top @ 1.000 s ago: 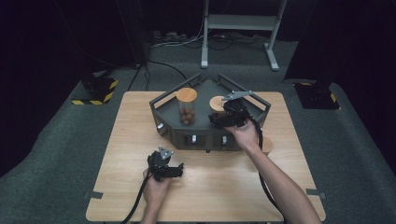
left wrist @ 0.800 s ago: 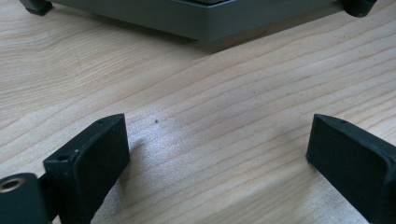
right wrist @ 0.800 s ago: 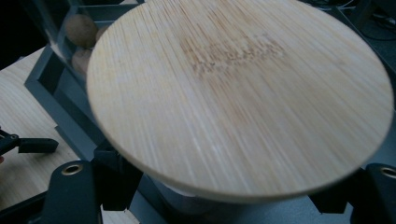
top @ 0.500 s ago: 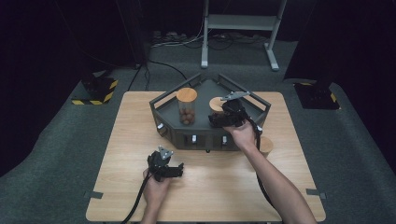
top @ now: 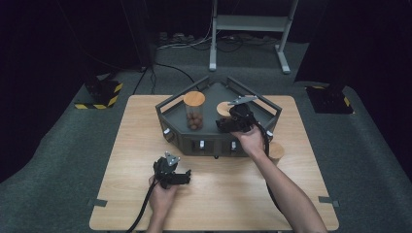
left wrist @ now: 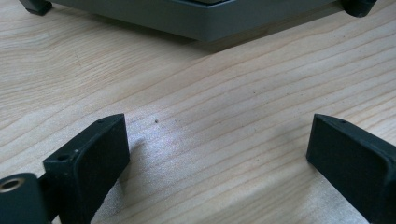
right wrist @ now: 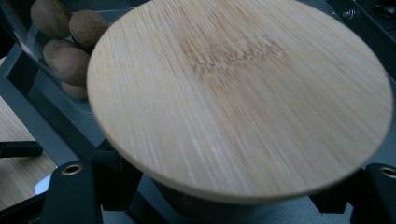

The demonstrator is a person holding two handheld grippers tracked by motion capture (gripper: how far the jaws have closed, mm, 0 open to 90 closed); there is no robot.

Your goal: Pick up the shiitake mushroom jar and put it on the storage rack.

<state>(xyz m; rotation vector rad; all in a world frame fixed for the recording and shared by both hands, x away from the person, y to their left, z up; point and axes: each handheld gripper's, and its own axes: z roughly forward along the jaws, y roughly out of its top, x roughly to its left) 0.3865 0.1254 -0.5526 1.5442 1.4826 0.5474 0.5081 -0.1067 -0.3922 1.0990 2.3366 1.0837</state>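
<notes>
Claws: right [right wrist: 224,196] clamped on bamboo-lidded jar [right wrist: 238,93], glass hidden underneath; left [left wrist: 219,154] wide open.

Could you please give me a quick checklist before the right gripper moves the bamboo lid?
1. Right gripper shut on the bamboo lid: ok.
2. Lid level: not ok, it looks tilted.
3. Left gripper open with nothing between its fingers, resting on the wooden table: ok.
4. Nut jar upright, with its own lid on, in the grey tray: ok.
5. Lid clear of the nut jar: cannot tell.
</notes>
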